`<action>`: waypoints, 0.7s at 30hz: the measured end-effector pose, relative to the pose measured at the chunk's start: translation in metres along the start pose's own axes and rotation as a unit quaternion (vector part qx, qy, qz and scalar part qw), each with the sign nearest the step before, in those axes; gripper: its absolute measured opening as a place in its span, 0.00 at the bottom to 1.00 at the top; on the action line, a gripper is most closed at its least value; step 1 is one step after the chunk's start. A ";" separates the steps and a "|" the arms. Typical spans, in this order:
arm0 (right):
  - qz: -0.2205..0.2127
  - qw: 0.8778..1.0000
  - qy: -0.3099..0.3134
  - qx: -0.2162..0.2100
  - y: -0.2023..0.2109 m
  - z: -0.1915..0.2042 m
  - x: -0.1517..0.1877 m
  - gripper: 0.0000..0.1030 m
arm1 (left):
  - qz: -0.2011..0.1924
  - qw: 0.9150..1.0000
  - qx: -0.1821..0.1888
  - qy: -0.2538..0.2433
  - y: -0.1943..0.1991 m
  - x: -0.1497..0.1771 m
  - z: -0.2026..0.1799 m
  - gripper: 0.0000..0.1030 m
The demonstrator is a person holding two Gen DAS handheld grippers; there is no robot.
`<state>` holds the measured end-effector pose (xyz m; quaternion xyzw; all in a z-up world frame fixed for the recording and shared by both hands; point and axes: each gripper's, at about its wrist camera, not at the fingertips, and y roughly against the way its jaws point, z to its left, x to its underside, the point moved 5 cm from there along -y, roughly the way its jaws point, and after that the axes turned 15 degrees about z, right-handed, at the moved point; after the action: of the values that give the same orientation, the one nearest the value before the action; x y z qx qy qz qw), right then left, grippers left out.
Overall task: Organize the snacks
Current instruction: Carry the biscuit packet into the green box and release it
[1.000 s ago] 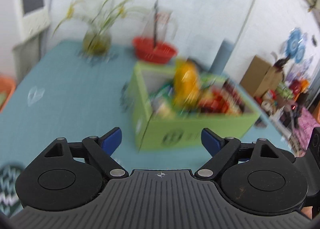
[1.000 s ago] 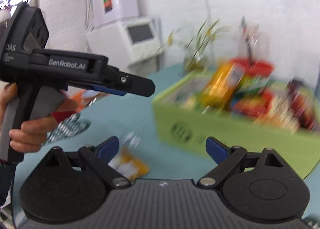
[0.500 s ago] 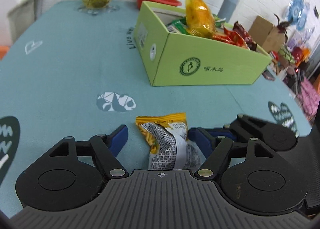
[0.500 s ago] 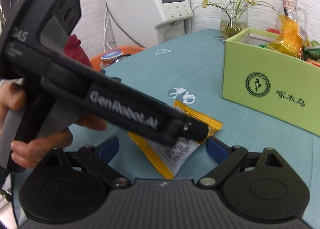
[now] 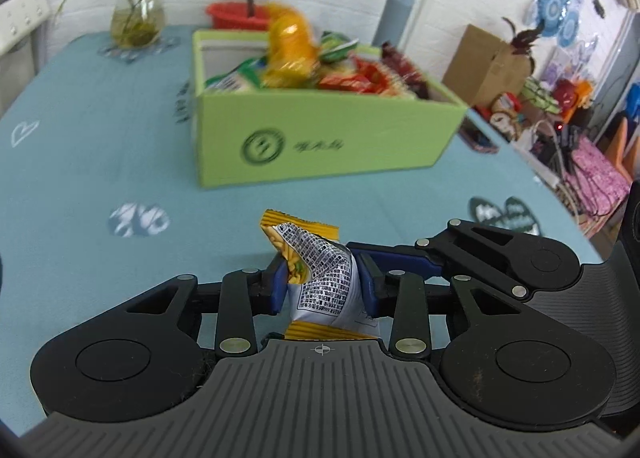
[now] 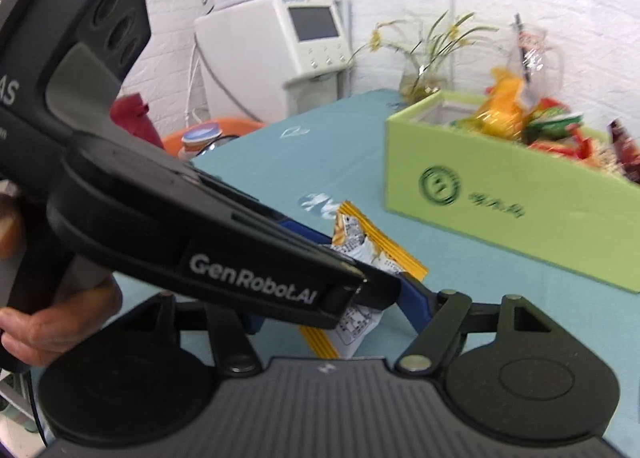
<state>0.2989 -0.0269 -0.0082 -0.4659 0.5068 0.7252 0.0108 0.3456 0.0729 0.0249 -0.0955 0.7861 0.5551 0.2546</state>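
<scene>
On the blue tablecloth [image 5: 80,162], left gripper [image 5: 322,282] closing, pinching the snack packet [image 5: 320,278]; right gripper [image 6: 340,310] closing around it, contact unclear.

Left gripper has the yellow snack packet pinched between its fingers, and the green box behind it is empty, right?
Not quite: the green box is full of snack packets, as the left wrist view shows. The left gripper, its jaws closing, does pinch the yellow snack packet between its fingers.

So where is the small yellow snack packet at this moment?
The yellow snack packet sits low and central in the left wrist view, pinched in the closing left tool, above the teal table in front of the green box.
</scene>
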 end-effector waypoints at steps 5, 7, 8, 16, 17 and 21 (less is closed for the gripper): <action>-0.038 0.999 -0.004 0.034 0.025 -0.035 -0.022 0.76 | -0.024 0.999 0.012 -0.027 0.008 -0.044 -0.032 0.13; -0.052 0.997 0.001 0.054 0.032 -0.055 -0.040 0.78 | -0.038 0.998 0.016 -0.037 0.009 -0.073 -0.045 0.13; -0.058 0.996 0.003 0.067 0.034 -0.067 -0.051 0.78 | -0.046 0.998 0.016 -0.045 0.008 -0.090 -0.051 0.13; -0.034 0.995 -0.013 0.092 -0.003 -0.172 -0.131 0.79 | -0.043 0.998 0.018 -0.040 -0.042 -0.216 -0.053 0.14; -0.023 0.996 -0.016 0.086 -0.015 -0.181 -0.135 0.78 | -0.034 0.999 0.017 -0.034 -0.054 -0.223 -0.046 0.14; 0.027 0.997 -0.018 0.068 -0.064 -0.199 -0.130 0.79 | -0.003 1.000 -0.002 -0.029 -0.098 -0.226 -0.026 0.15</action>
<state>0.5356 -0.0848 0.0243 -0.4372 0.5669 0.6975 0.0318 0.5727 -0.0169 0.0650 -0.0823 0.7773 0.5581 0.2784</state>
